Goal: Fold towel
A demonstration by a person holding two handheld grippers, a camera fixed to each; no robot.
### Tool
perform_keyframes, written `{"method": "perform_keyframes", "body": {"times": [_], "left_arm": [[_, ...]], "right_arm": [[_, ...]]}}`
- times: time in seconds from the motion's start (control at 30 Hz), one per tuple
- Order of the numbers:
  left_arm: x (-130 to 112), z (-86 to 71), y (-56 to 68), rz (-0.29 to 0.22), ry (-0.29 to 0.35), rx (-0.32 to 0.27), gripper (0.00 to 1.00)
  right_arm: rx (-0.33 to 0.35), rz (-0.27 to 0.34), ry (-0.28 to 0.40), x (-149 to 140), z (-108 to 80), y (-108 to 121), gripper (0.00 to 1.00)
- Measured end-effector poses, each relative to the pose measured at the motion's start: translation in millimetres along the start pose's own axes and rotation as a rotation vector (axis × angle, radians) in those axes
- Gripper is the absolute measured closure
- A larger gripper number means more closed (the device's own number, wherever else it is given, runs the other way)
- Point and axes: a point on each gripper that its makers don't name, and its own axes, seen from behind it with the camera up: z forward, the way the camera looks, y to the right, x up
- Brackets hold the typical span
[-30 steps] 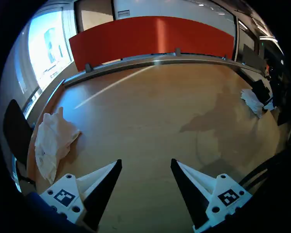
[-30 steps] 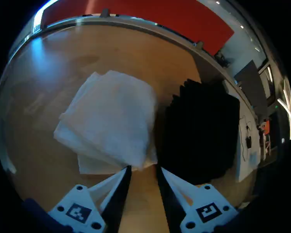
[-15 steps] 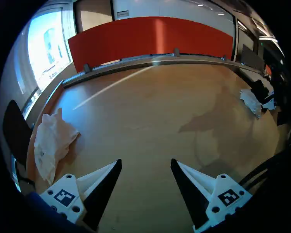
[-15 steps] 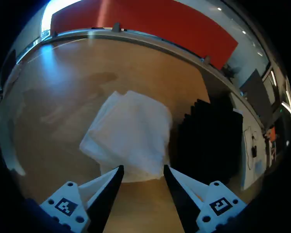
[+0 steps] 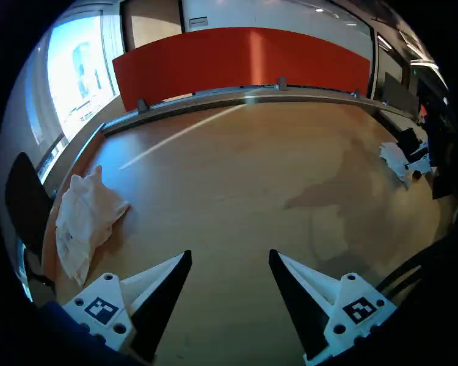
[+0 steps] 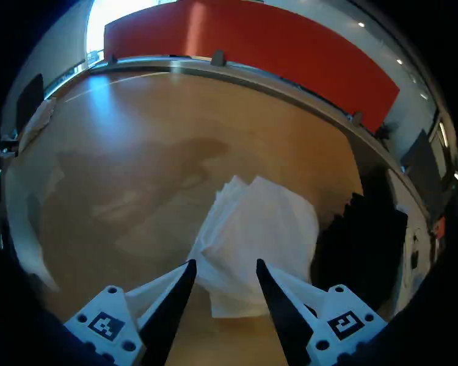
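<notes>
A folded stack of white towels (image 6: 259, 241) lies on the wooden table (image 6: 168, 152) just beyond my right gripper (image 6: 224, 268), whose fingers stand open with nothing between them. In the left gripper view a crumpled white towel (image 5: 85, 216) lies at the table's left edge, to the left of my left gripper (image 5: 229, 257), which is open and empty above bare wood. The folded stack (image 5: 400, 160) also appears small at the far right of that view.
A red partition (image 5: 241, 61) runs along the table's far edge behind a metal rail. A dark chair back (image 5: 24, 204) stands beyond the left edge. Black ribbed material (image 6: 366, 244) lies right of the folded stack. The crumpled towel (image 6: 36, 122) sits far left.
My right gripper opened wider and drew back from the folded stack, swinging left so more table shows. The left gripper barely moved.
</notes>
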Motion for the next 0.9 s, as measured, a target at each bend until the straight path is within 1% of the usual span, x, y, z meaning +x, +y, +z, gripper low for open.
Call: {"method": "perform_keyframes", "body": {"times": [0.2,0.3,0.5,0.57,0.77,0.9], "left_arm": [[-3,-2.8,-6.0,-0.009,-0.002,0.01,0.07],[-5,-3.8,-8.1,-0.012,-0.002,0.013,0.06],[-5,-4.1,-10.7,-0.015,-0.002,0.016,0.06],[-5,-3.7,-11.2,-0.014,-0.002,0.016,0.07],[-3,-2.7,-10.4,-0.01,0.0,0.014,0.06],[-2,-2.2,-10.1,-0.01,0.001,0.013,0.07]], "right_arm": [[0.012,-0.014,-0.004,6,7.2,-8,0.38],[0.013,-0.018,-0.011,5,9.8,-9,0.47],[0.026,-0.012,-0.022,3,12.3,-13,0.74],[0.035,-0.01,-0.018,4,11.8,-15,0.77],[0.047,-0.015,-0.017,2,7.8,-15,0.94],[0.063,-0.012,-0.015,1,4.7,-18,0.95]]}}
